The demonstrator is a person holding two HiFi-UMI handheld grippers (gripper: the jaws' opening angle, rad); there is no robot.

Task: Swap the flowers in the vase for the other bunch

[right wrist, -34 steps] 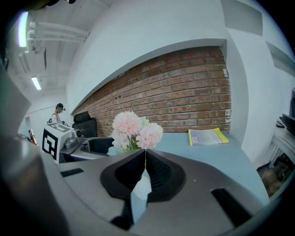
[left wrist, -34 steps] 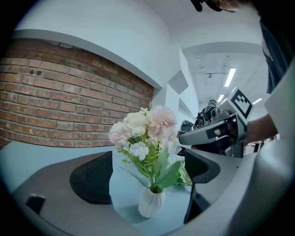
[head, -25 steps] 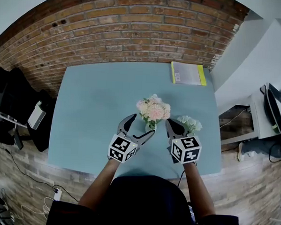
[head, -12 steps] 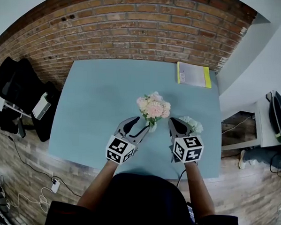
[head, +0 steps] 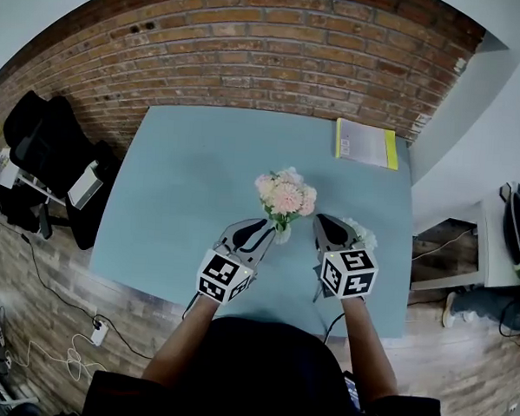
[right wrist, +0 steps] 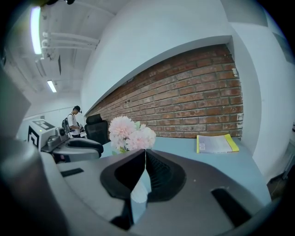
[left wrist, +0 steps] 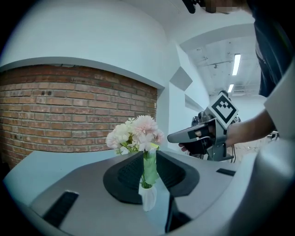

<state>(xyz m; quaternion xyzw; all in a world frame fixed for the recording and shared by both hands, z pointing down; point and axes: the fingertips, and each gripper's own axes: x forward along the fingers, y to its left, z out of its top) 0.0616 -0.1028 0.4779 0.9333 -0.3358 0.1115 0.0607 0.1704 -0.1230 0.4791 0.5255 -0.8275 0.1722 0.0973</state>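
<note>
Brick wall (head: 250,63) backs the pale blue table (head: 173,198). The small white vase (head: 282,236) stands near the table's middle and holds the pink flowers (head: 284,195). The left gripper (head: 270,232) reaches in from the vase's left; its 2 jaws have just been closing and now pinch the green stems just above the vase's mouth. The right gripper (head: 322,222) sits just right of the vase, jaws pressed together on nothing. The other bunch (head: 363,236), white and green, lies on the table right of the vase, partly under that gripper. A yellow-edged booklet (head: 365,143) lies well beyond the vase.

The step in hand looks like drawing the pink bunch out. A straight lift along the vase's axis should serve best, since so narrow a vase could ride up or tip with the stems. The right gripper is close enough to steady the vase first. The pinch should take in every stem, firm without crushing.
</note>
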